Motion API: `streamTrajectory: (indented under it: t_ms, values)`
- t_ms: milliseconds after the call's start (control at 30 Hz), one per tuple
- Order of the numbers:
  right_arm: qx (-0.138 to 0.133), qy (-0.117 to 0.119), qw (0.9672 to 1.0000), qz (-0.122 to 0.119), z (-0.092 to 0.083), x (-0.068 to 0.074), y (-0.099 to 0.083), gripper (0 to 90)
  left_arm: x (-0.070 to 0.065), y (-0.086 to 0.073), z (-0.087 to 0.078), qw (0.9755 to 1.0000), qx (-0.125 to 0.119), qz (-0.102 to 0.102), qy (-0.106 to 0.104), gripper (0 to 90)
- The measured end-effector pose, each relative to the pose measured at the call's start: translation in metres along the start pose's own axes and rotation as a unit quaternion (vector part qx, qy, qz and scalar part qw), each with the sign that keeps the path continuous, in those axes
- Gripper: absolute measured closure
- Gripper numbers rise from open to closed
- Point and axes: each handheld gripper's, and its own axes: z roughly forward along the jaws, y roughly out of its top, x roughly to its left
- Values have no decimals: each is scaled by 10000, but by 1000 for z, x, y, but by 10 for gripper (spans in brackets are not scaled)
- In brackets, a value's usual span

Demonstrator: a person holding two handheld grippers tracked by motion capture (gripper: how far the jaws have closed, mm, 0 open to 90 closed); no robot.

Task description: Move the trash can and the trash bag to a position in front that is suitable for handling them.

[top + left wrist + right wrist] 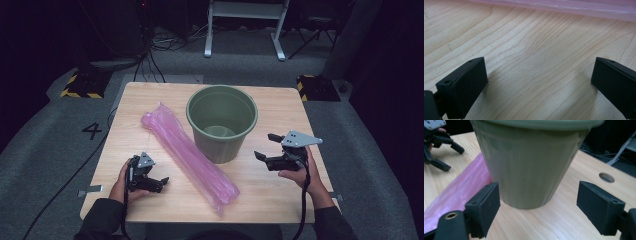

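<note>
A green plastic bucket [222,121] stands upright in the middle of the wooden table [150,100]; its ribbed wall [529,167] is close ahead in the right gripper view. A long pink plastic bag roll [187,155] lies diagonally to the bucket's left, touching its base [456,192]; its edge [574,8] runs along the top of the left gripper view. My left gripper [161,183] is open, low over bare wood left of the pink roll. My right gripper [266,146] is open, just right of the bucket, jaws pointing at it. Both hold nothing.
The table has a round hole [606,177] near its far side. Beyond the table, on the grey floor, stand a white frame's legs [245,30], yellow-black striped blocks [82,85] and cables. Bare wood lies around both grippers.
</note>
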Motion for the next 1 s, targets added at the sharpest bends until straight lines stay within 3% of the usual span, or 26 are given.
streamTrajectory:
  t_ms: [333,1000]
  values:
    - [-138,52,9996,-225,-3,2,40,193,0,0,0,10000,1,0,1,4]
    - [-101,156,9983,-549,12,20,77,210,0,0,0,10000,-1,0,1,3]
